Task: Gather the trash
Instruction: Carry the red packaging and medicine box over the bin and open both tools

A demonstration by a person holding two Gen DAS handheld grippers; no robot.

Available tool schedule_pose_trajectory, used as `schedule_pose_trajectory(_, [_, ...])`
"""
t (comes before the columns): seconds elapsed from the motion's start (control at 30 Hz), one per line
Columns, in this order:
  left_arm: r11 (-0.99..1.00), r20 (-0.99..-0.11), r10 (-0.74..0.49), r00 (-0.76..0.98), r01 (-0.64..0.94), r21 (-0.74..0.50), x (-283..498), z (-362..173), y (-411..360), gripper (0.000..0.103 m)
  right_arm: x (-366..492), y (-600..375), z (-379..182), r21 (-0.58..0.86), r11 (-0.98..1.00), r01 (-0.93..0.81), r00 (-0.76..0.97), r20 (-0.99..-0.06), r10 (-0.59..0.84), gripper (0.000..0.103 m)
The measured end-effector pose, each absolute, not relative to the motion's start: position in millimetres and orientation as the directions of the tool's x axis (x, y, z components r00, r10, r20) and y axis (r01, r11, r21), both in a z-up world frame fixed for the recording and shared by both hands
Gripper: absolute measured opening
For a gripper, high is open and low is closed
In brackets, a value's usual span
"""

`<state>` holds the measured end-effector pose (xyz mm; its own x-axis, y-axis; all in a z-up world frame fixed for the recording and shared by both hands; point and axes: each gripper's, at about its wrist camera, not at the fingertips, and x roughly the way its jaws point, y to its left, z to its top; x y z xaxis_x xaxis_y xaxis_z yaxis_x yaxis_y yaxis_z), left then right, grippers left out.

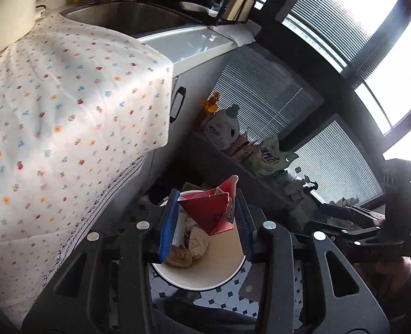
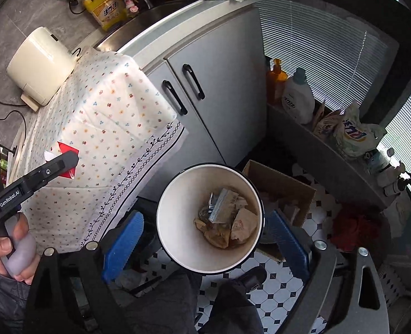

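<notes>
Tiled floor (image 2: 272,292), bin (image 2: 177,239) below, left gripper (image 1: 205,217) fingers clamping red carton (image 1: 208,214), right gripper (image 2: 205,239) fingers spread empty.

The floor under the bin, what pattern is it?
White floor tiles with small dark diamonds, clearest in the right wrist view.

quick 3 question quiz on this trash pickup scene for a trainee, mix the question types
1. True or false: the left gripper is shut on the red carton.
2. The right gripper is: A) open and holding nothing B) shut on paper C) shut on a bottle.
3. What already lies in the bin?

Key: 1 true. 2 A. 3 crumpled paper and wrappers.
</notes>
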<state>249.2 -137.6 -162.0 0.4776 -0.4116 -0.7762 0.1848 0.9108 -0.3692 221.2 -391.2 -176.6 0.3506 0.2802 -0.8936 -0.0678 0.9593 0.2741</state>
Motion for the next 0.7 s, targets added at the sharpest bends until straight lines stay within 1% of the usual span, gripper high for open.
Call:
schedule_pose_trajectory(0.27, [0.898,-0.788,-0.436,0.434,0.267,-0.35,257.4,-160.2,-180.1,0.039,209.8,-433.1,-176.0,0.287,0.958,0.013,0.384,-0.886,0.26,0.091])
schedule_pose_trajectory(0.4, [0.898,-0.798,-0.433,0.419,0.283,-0.338,258.4,-161.1,-194.7,0.04,204.3,-449.7,-175.9,0.293,0.955,0.045,0.396,-0.883,0.252,0.091])
schedule_pose_trajectory(0.43, [0.898,-0.801,-0.431,0.415,0.285,-0.335,258.4,-161.7,-197.1,0.046,203.1,-453.1,-176.0,0.295,0.954,0.051,0.399,-0.882,0.251,0.091])
schedule_pose_trajectory(0.47, [0.9,-0.806,-0.427,0.411,0.284,-0.332,257.6,-162.5,-198.6,0.055,202.1,-456.0,-176.3,0.297,0.953,0.057,0.4,-0.882,0.251,0.091])
schedule_pose_trajectory(0.5, [0.903,-0.808,-0.42,0.413,0.279,-0.326,256.2,-162.2,-199.3,0.059,201.0,-459.0,-176.9,0.301,0.952,0.061,0.4,-0.881,0.252,0.092])
schedule_pose_trajectory(0.57, [0.907,-0.807,-0.413,0.422,0.265,-0.326,252.9,-160.1,-199.5,0.069,199.5,-463.2,-177.6,0.311,0.948,0.065,0.398,-0.879,0.262,0.092])
schedule_pose_trajectory(0.7, [0.931,-0.813,-0.363,0.456,0.214,-0.295,240.7,-150.7,-192.8,0.078,200.4,-464.0,-177.8,0.328,0.944,0.028,0.382,-0.876,0.293,0.094])
